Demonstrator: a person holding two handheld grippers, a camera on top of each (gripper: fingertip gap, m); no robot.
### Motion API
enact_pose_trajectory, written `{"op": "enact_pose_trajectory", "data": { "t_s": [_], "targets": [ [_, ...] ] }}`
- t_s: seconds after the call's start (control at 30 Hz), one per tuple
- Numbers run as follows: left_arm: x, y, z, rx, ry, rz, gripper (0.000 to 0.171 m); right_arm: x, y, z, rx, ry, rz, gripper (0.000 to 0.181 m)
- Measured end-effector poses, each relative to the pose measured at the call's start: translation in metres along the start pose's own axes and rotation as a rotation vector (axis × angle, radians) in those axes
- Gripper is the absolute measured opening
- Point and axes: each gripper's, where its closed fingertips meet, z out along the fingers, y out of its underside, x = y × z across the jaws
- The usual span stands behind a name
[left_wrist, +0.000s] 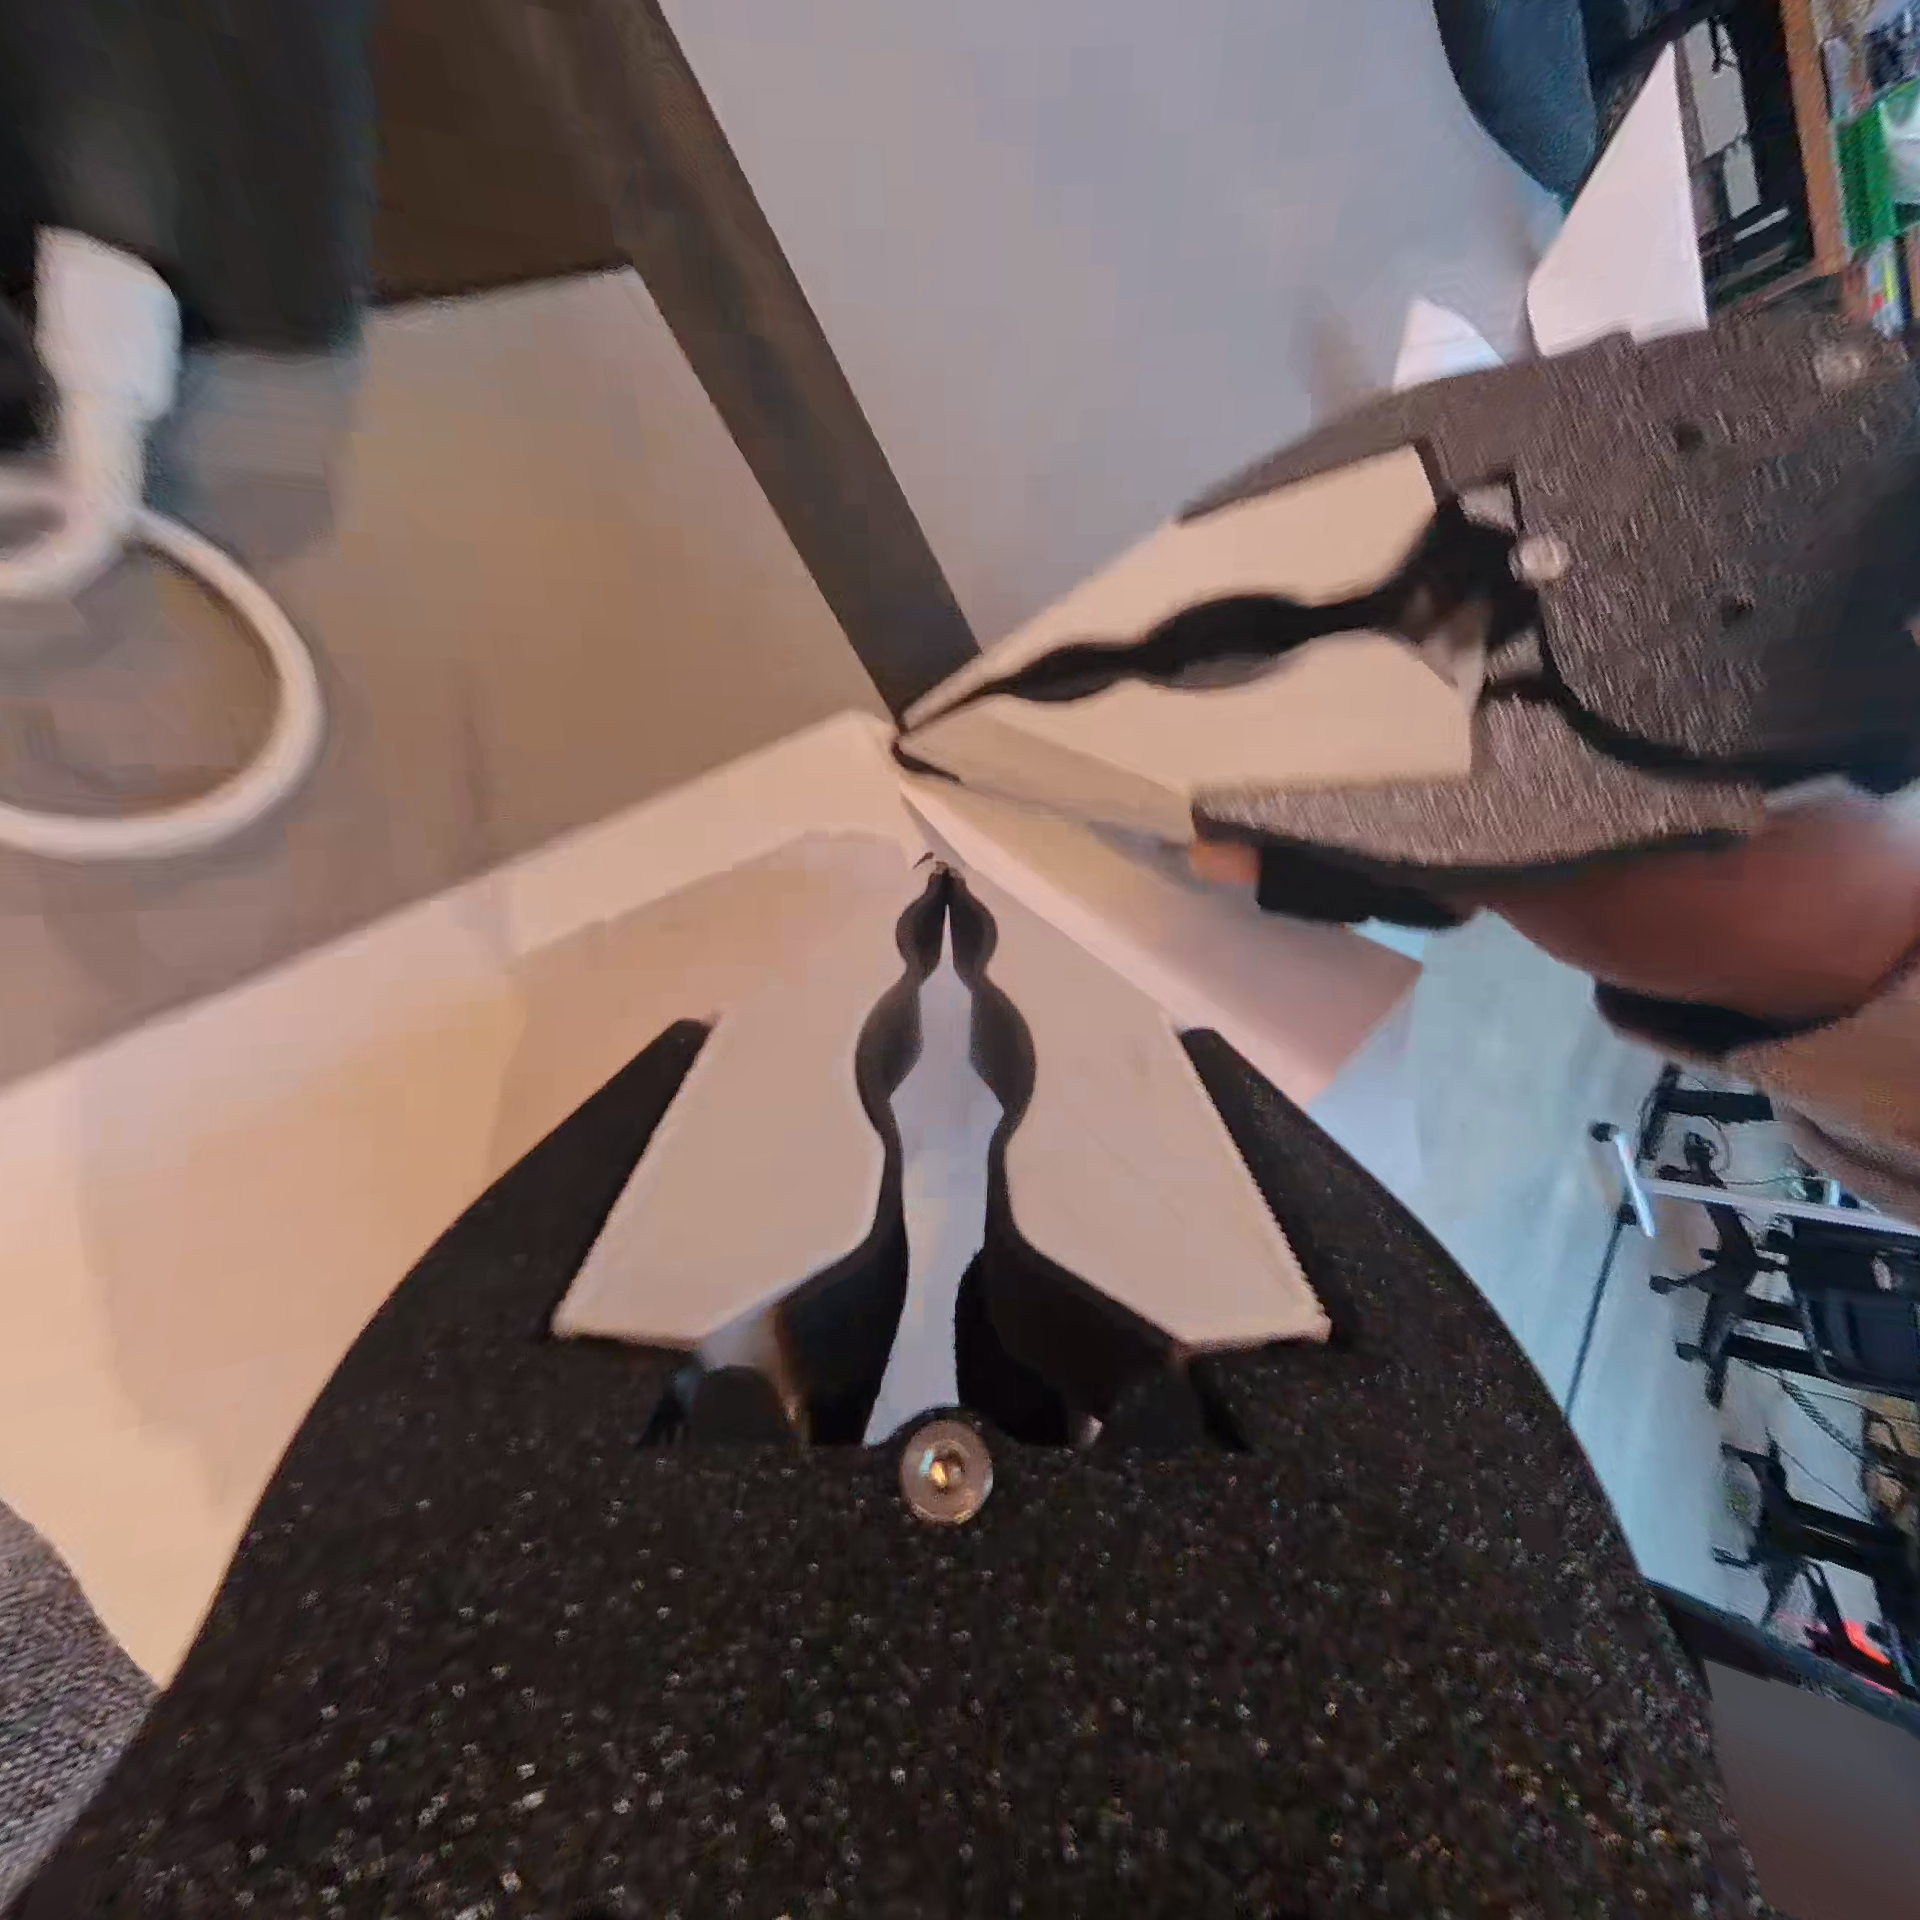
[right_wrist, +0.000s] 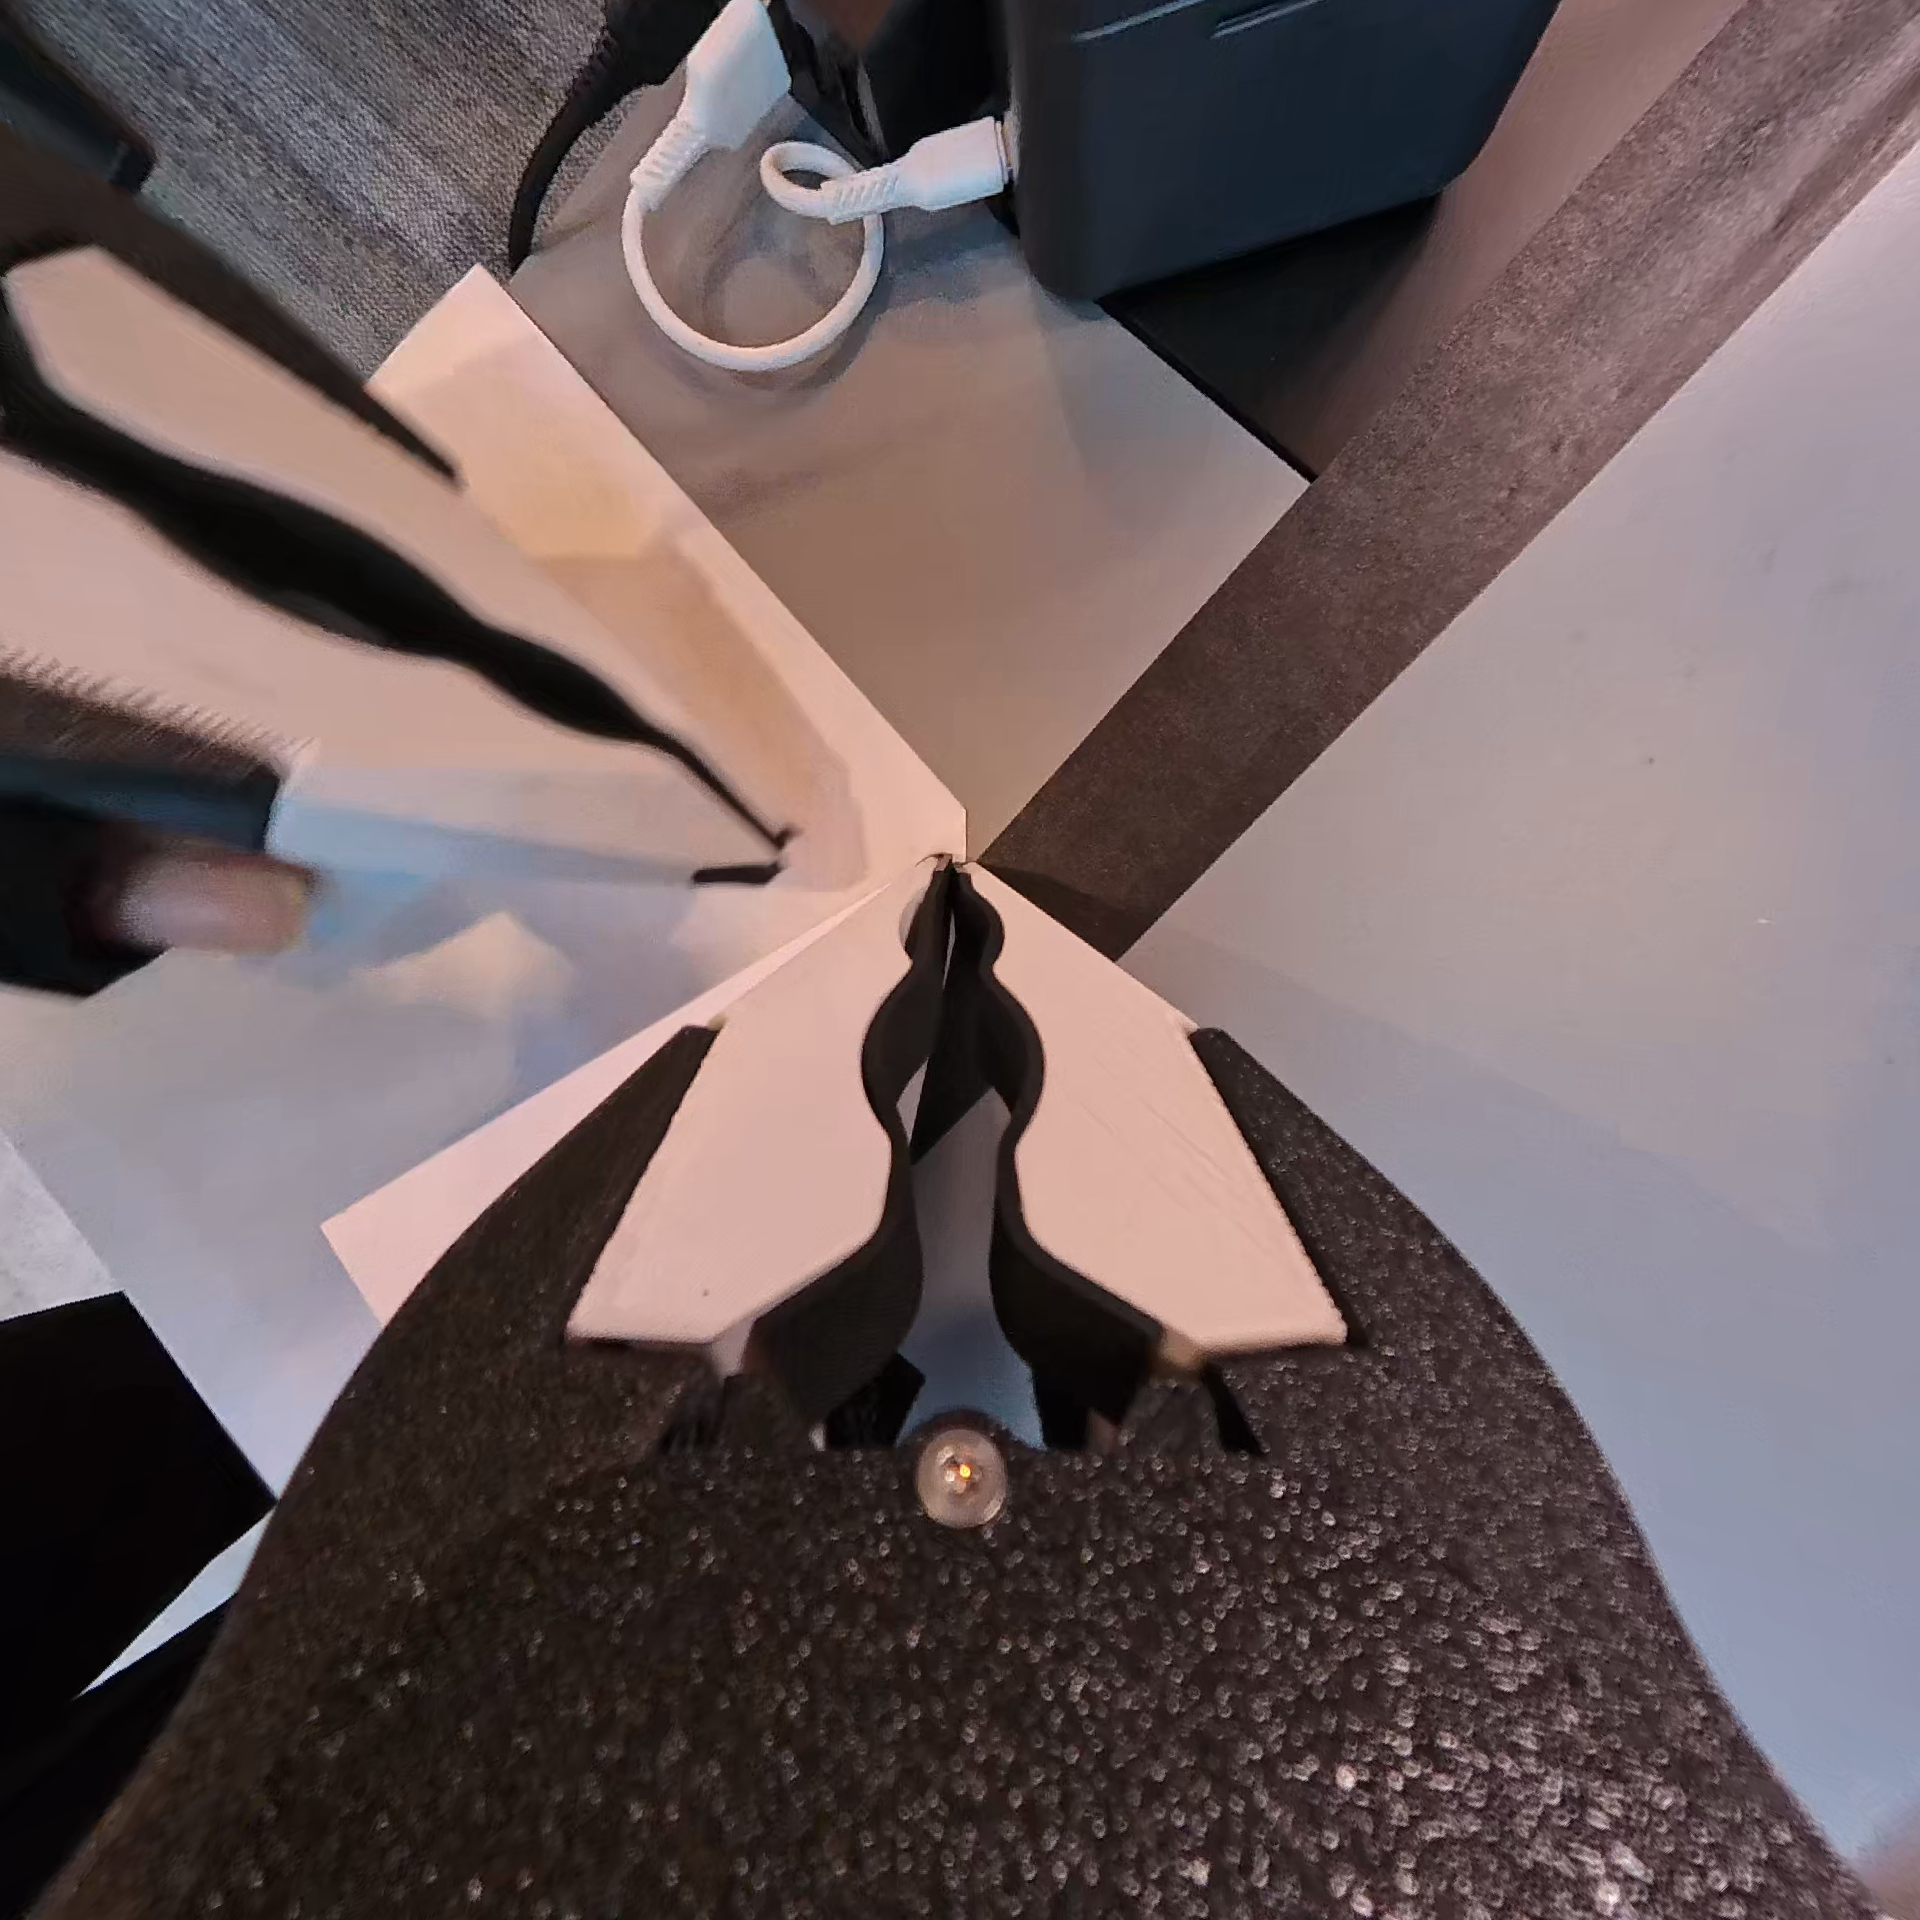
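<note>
A white sheet of paper (left_wrist: 270, 1174) lies on a grey table (right_wrist: 1558, 831), one corner lifted. My left gripper (left_wrist: 941, 879) is shut, its tips pinching the sheet's edge just beside that corner. My right gripper (right_wrist: 948, 868) is shut on the corner of the sheet (right_wrist: 582, 520). The two grippers meet almost tip to tip. The right gripper (left_wrist: 902, 740) reaches in from the right in the left wrist view, held by a hand (left_wrist: 1714, 935). The left gripper (right_wrist: 774, 844) reaches in from the left in the right wrist view, blurred.
A dark grey strip (right_wrist: 1403, 488) runs diagonally across the table under the corner; it also shows in the left wrist view (left_wrist: 769, 364). A coiled white cable (right_wrist: 748, 270) and a dark box (right_wrist: 1247, 135) lie beyond. Grey fabric (right_wrist: 312, 156) sits far left. One gripper's finger ends stand about 4 centimeters off the other's.
</note>
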Motion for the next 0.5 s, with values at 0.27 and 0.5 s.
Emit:
{"op": "enact_pose_trajectory", "data": {
  "t_s": [0.27,0.5],
  "targets": [
    [-0.012,-0.019,0.03,-0.149,-0.05,0.233,0.0,0.0,0.0,0.0,0.032,0.027,-0.022,0.0],
    [-0.017,-0.016,0.031,-0.158,-0.124,0.498,0.0,0.0,0.0,-0.001,0.034,0.007,-0.001,0.0]
  ]
}}
